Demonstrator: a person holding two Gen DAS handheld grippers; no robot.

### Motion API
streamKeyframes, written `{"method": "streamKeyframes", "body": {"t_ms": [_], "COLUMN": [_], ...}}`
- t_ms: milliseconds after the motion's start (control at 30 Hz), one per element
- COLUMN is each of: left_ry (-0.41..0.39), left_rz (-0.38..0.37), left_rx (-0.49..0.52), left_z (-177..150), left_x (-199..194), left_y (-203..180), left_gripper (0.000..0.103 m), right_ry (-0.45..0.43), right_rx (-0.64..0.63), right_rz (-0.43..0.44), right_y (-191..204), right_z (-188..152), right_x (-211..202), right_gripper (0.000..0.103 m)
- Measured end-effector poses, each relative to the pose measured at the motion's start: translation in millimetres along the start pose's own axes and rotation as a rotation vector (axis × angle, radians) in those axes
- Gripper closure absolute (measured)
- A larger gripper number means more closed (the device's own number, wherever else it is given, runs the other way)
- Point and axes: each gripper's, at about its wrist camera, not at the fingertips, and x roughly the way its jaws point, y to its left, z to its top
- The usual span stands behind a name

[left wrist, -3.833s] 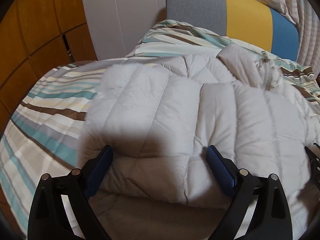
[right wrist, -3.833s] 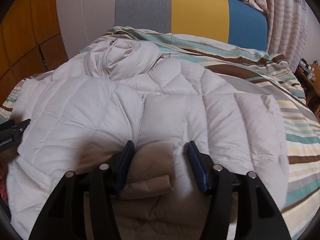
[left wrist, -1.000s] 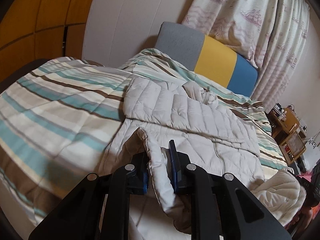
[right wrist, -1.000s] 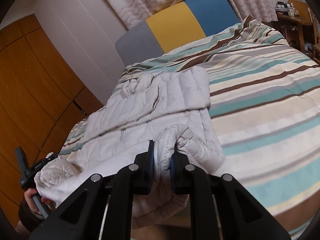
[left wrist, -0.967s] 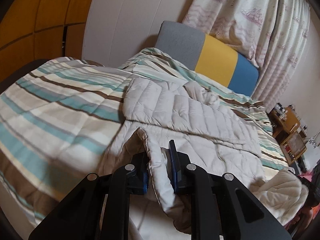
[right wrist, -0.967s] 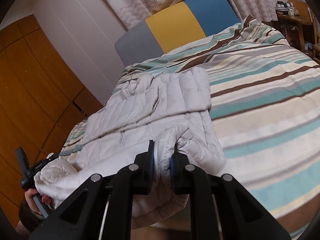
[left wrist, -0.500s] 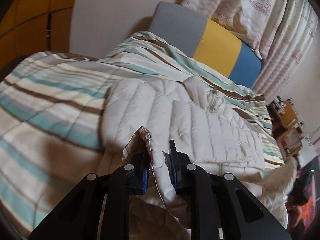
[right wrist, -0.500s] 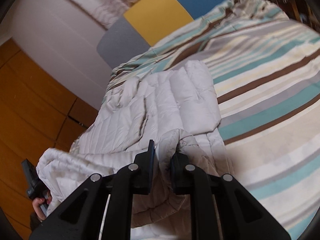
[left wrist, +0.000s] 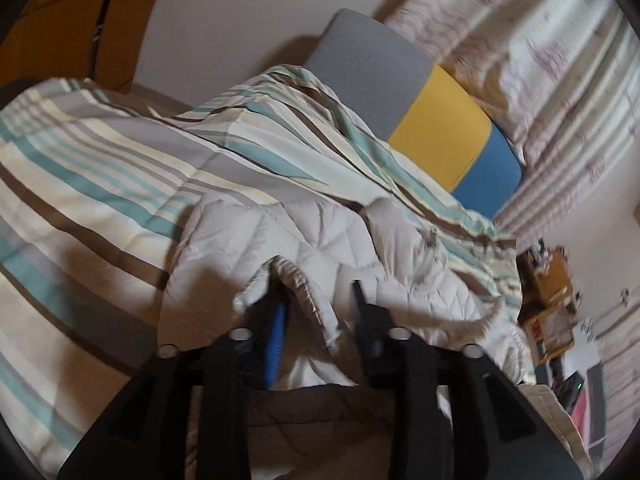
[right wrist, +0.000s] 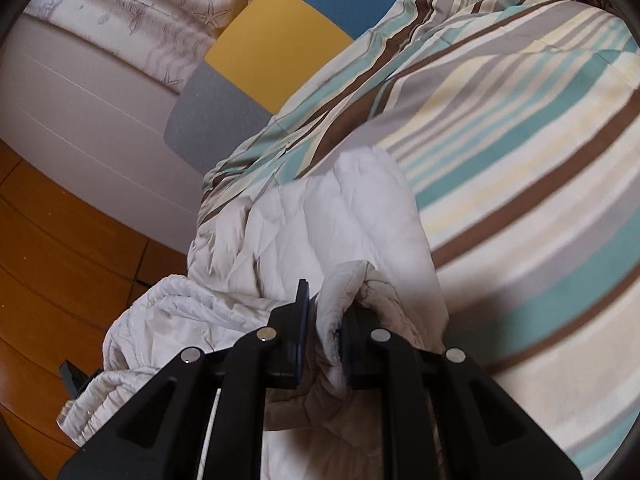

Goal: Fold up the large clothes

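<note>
A cream quilted puffer jacket point(left wrist: 320, 248) lies on the striped bed, its collar and zip toward the headboard. My left gripper point(left wrist: 318, 300) stands open over the jacket's lower part; the hem edge point(left wrist: 296, 280) lies loose between its fingers, folded up over the chest. My right gripper point(right wrist: 324, 300) is shut on the other hem corner point(right wrist: 352, 280) and holds it over the jacket's upper part point(right wrist: 340, 216). The hem sags between the two grippers.
The bed has a striped duvet point(left wrist: 100, 184) and a grey, yellow and blue headboard point(left wrist: 432, 120). A white wall and patterned curtains point(left wrist: 560, 60) stand behind. Orange wood panels point(right wrist: 60, 248) are at the left. A wooden shelf point(left wrist: 552, 288) stands at the right.
Both grippers have carried the hem forward over the jacket toward the collar. The left gripper has opened and let the hem go. The right stays clamped.
</note>
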Motion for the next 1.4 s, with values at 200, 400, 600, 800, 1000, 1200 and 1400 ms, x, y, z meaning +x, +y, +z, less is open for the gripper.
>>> {"method": "streamKeyframes", "body": {"t_ms": [200,400,600,800,1000,1200,1400], "left_ry": [-0.218,-0.265,-0.337,-0.212,0.026,0.125,0.166], "left_rz": [0.038,0.094,0.052,0.012,0.171,0.044,0.015], "left_rx": [-0.103,-0.117,-0.145,0.077,0.097,0.092,0.133], "left_z": [15,6,-33,-65,-61,-70,-92], "left_x": [-25,-42,-71,-54,7,18,0], "left_y": [26,59,95,76,76,73,65], "left_gripper": [0.017,0.013,0.008,0.005,0.005,0.05,0.062], "right_ry": [-0.049,-0.192,-0.256,-0.012,0.107,0.176,0.192], "right_rx": [-0.034,-0.123,-0.137,-0.084,-0.169,-0.132,-0.141], "right_rz": [-0.01,0.011,-0.032,-0.053,-0.103,-0.06,-0.031], "right_y": [6,15,3,-32,-21,-20,-21], "right_z": [17,18,10,-8,-17,-18,-26], "right_x": [17,0,-33,-8,24,28,4], "right_gripper": [0.086,0.009,0.002,0.002,0.017,0.06,0.07]}}
